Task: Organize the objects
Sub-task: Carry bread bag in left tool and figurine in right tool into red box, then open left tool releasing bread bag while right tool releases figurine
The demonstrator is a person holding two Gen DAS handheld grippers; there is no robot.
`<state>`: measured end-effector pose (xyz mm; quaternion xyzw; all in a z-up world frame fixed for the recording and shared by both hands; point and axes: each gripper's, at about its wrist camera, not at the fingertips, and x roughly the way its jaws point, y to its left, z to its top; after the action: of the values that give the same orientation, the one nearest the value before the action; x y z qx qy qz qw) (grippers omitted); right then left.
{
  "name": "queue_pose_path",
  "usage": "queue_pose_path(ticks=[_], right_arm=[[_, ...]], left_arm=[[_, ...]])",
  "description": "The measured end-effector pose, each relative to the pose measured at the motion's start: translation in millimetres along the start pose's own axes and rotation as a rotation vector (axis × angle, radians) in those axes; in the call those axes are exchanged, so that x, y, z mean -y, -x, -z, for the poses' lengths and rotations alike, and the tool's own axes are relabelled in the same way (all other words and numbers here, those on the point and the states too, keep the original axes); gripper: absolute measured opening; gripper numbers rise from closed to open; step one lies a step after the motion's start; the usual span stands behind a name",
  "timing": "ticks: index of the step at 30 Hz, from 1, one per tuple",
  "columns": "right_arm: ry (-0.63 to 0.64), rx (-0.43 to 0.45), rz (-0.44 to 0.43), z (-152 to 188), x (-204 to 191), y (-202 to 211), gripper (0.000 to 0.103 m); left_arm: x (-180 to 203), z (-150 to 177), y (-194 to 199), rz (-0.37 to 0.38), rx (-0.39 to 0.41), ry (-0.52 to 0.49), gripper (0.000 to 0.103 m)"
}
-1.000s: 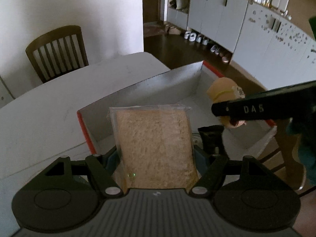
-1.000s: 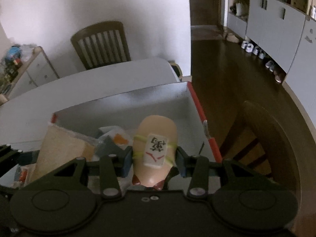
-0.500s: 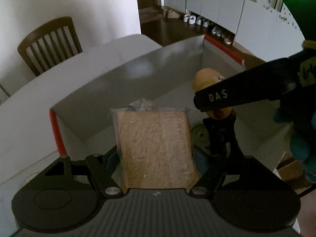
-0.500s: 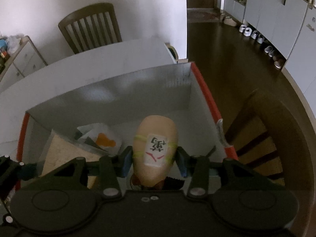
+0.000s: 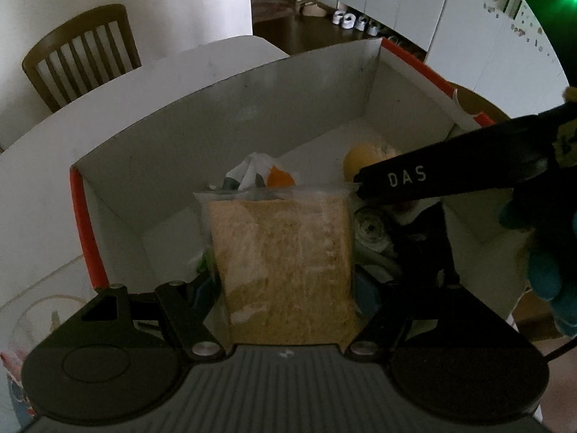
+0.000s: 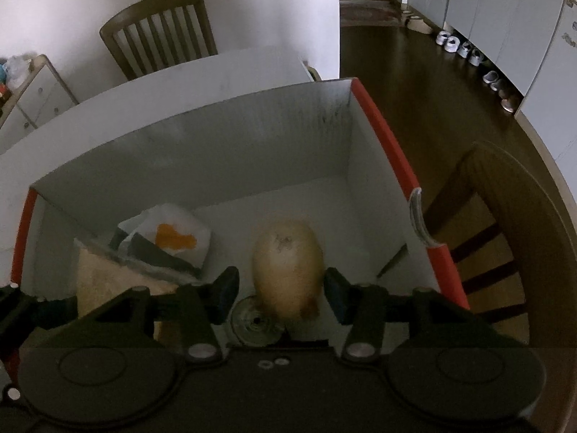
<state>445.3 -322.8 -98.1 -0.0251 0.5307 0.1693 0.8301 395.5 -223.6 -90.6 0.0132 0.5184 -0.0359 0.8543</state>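
the box (image 6: 382,133) is white cardboard with red-edged rims, open-topped, sitting on a white table. a flat clear-wrapped slab of tan bread (image 5: 285,270) stands upright at its near left, clamped at its lower edges. behind it lies a crumpled white packet (image 6: 173,238) with an orange patch and dark print. to the right, a pale tan egg-shaped bottle (image 6: 286,267) rests on the box floor, untouched on either side. a round ribbed greyish object (image 6: 254,323) lies just beside it, at the near wall.
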Motion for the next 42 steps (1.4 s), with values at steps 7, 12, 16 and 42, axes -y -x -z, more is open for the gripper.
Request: queue_pose_path(ticks=[7, 12, 16, 42], right_arm=[[0.011, 0.024, -0.015, 4.5, 0.2, 16.1, 0.056], [0.024, 0.053, -0.026, 7.0, 0.6, 35.3, 0.071], [0.021, 0.071, -0.060, 9.4, 3.5, 52.8, 0.071], [0.063, 0.220, -0.166, 56.0, -47.9, 156.9, 0.082]], left_arm=[[-5.2, 4.1, 6.7, 0.034, 0.027, 0.037, 0.076], [-3.7, 6.8, 15.0, 0.030, 0.053, 0.040, 0.076], [-8.4, 9.7, 23.4, 0.057, 0.066, 0.071, 0.076], [-48.0, 68.5, 131.3, 0.141, 0.273, 0.069, 0.076]])
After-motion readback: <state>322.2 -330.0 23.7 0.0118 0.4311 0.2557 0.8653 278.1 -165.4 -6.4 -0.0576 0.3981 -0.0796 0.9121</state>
